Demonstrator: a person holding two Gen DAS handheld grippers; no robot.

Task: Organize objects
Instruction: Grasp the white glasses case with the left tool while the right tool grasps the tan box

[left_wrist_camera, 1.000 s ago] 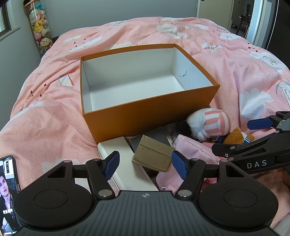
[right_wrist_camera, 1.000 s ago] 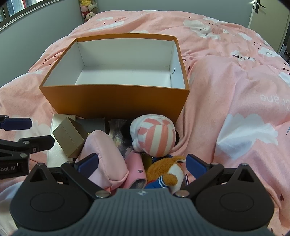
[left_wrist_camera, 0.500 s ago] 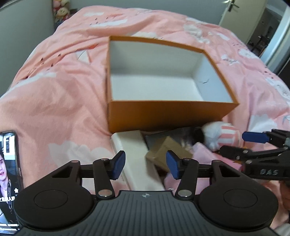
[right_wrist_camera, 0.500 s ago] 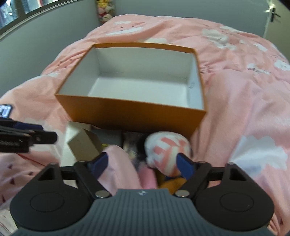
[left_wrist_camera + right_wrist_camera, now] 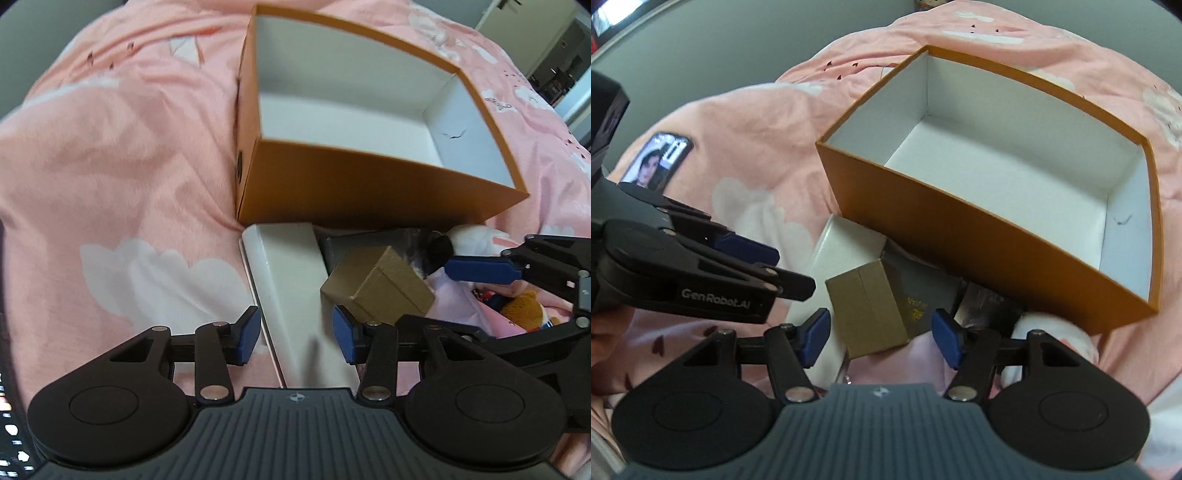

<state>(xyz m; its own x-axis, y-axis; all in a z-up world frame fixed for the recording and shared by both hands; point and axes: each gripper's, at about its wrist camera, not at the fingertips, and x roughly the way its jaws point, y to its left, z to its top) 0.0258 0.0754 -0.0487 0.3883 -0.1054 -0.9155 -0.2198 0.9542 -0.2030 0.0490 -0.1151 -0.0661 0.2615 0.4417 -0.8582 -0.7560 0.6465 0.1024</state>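
Your large open orange cardboard box with a white inside [image 5: 373, 184] [image 5: 993, 236] sits on the pink cloud-print bed cover [image 5: 110, 166] [image 5: 746, 147], with nothing visible in it. Against its near wall lies a pile: a flat white rectangular box [image 5: 291, 291] [image 5: 842, 254], a dark grey flat box with gold print [image 5: 919, 291] [image 5: 354, 240], and a small brown kraft-paper box [image 5: 384, 288] [image 5: 871, 306] resting tilted on top of them. Beside these lie a pink-and-white striped plush toy [image 5: 476, 236], a small brown plush bear [image 5: 524, 310] and a soft pink pouch [image 5: 454, 295].

Your left tool [image 5: 295, 330] [image 5: 746, 254] is released, its blue pads spread over the near end of the white box, gripping nothing. Your right tool [image 5: 881, 341] [image 5: 487, 269] is also released, its pads standing either side of the kraft-paper box without touching it.

A smartphone with a lit screen [image 5: 657, 158] lies on the cover, well apart to the left
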